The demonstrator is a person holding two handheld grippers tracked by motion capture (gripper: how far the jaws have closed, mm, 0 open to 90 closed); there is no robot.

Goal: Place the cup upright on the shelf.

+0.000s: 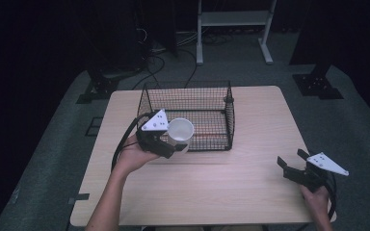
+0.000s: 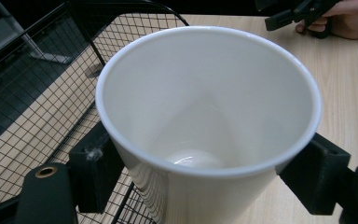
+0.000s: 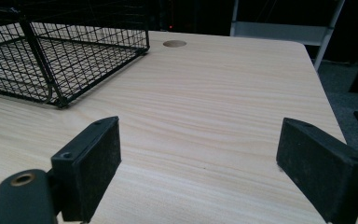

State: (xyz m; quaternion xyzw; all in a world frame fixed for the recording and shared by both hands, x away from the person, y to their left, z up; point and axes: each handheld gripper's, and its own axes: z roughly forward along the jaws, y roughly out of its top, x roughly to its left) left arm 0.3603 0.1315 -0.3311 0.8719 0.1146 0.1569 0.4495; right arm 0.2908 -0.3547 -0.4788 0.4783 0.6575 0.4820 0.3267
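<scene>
A white cup (image 1: 180,134) is held upright and clear of the surface (image 1: 212,187) at the near left corner of a black wire basket (image 1: 207,98), clamped between the jaws of the left gripper (image 1: 171,147). The high view places the cup's mouth just over the basket's front left rim, with the person's left hand (image 1: 135,156) wrapped round the gripper below it. The left gripper view adds what the overhead cannot: the cup's interior is empty and glossy, and the black pads (image 2: 95,170) press on its outer wall from both sides just below the rim, the basket mesh showing to the left beneath it. That same view also catches the right hand (image 2: 349,18) at the far edge of the light wood surface.

The right gripper (image 1: 294,168) sits well apart near the surface's near right corner, its jaws spread wide with nothing between them. The right gripper view confirms this, showing bare wood grain between the two pads (image 3: 93,168), a corner of the basket at upper left and a round brown plug (image 3: 174,43) set in the surface beyond it. A white metal stand (image 1: 233,19) is on the dark floor behind.
</scene>
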